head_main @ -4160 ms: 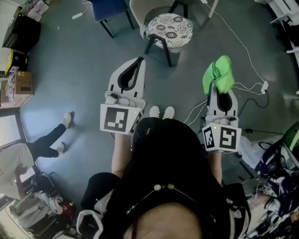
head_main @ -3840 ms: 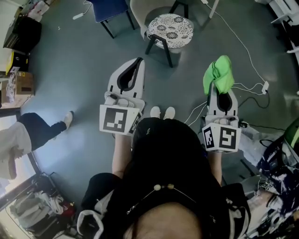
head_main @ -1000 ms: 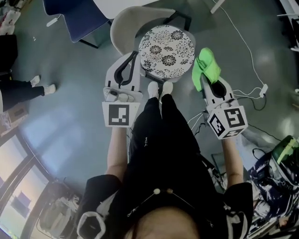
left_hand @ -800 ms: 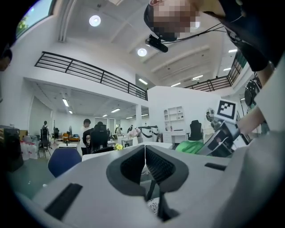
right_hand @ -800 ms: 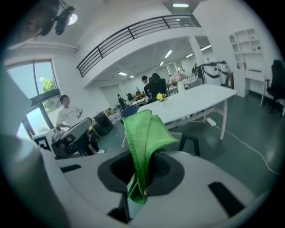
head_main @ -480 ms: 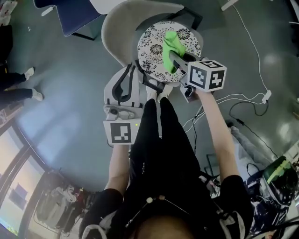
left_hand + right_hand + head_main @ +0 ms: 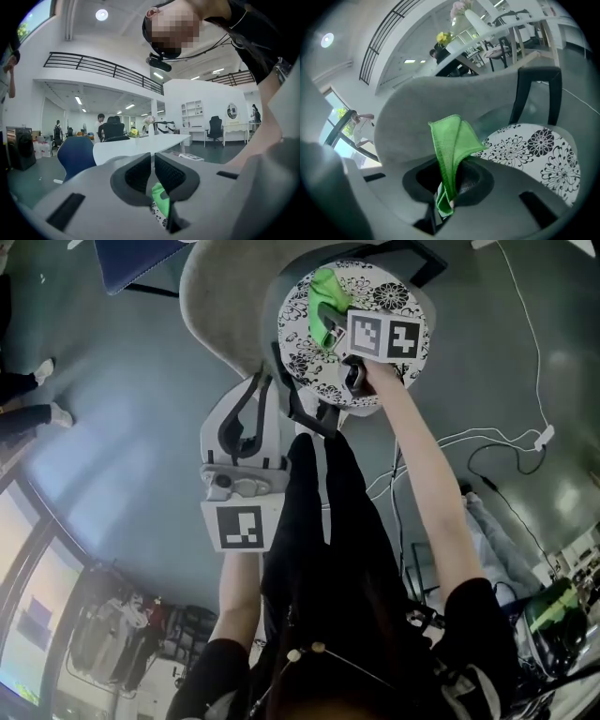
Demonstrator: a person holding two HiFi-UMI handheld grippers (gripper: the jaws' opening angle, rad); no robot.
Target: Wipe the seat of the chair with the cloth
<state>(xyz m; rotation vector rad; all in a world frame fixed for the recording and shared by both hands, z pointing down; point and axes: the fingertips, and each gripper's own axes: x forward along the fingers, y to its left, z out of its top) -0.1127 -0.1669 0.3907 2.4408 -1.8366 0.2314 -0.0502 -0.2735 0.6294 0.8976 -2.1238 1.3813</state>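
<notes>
The chair (image 7: 220,292) is shown with a curved, grey, cloth-covered back. Its round, flat seat (image 7: 412,306) is printed with black flowers on white. The wipe is judged to be just starting, and firm sweeping strokes across the seat are called for next. The left gripper (image 7: 153,173) is held by the seat's near-left edge, jaws closed on nothing. The right gripper (image 7: 449,190) is clamped on the cloth (image 7: 451,140), a soft, folded green microfibre piece held over the seat's left part.

Right arm stretches to 12 o'clock, right tool (image 7: 330,326) pinching the cloth (image 7: 326,292); left tool (image 7: 257,382) sits at 8 o'clock, jaws together.
</notes>
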